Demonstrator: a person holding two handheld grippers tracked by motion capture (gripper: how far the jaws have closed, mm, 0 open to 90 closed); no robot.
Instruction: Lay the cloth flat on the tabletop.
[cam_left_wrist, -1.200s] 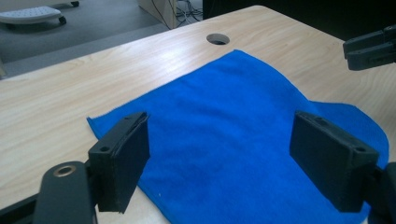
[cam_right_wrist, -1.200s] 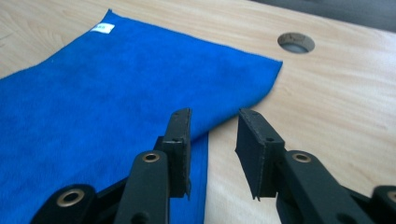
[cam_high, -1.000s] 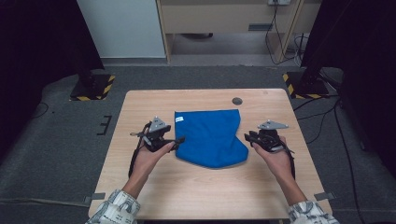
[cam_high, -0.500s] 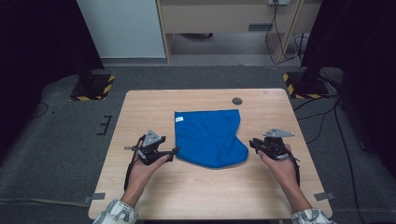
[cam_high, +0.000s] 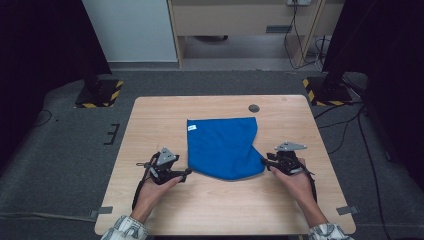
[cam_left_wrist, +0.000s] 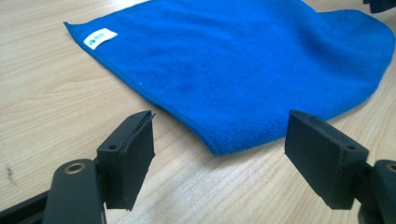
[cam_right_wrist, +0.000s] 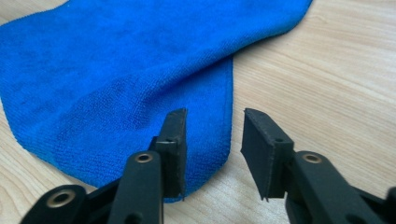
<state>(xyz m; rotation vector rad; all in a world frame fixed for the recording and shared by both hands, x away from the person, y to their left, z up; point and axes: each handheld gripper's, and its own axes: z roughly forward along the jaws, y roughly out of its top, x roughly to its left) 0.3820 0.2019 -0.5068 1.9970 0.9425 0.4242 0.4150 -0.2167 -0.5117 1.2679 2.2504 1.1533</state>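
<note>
A blue cloth (cam_high: 222, 147) lies rumpled on the wooden table (cam_high: 150, 125), with a white label (cam_high: 192, 128) at its far left corner. My left gripper (cam_high: 186, 172) rests low at the cloth's near left edge. In the left gripper view its jaws stand wide open (cam_left_wrist: 219, 121), the cloth's (cam_left_wrist: 243, 60) near corner lies between them, and the pads are off it. My right gripper (cam_high: 264, 161) sits at the near right edge. Its jaws have just been opening (cam_right_wrist: 215, 114), and they straddle the cloth's (cam_right_wrist: 116, 74) hem without pressing it.
A small dark round hole (cam_high: 254, 108) sits in the table behind the cloth. Yellow-and-black striped stand bases (cam_high: 100, 95) (cam_high: 320, 92) are on the floor beyond both far corners. Bare wood runs along the near edge between the person's forearms.
Both hands have drawn back toward the person and sunk closer to the tabletop, the left more than the right. The cloth has kept its place and shape.
</note>
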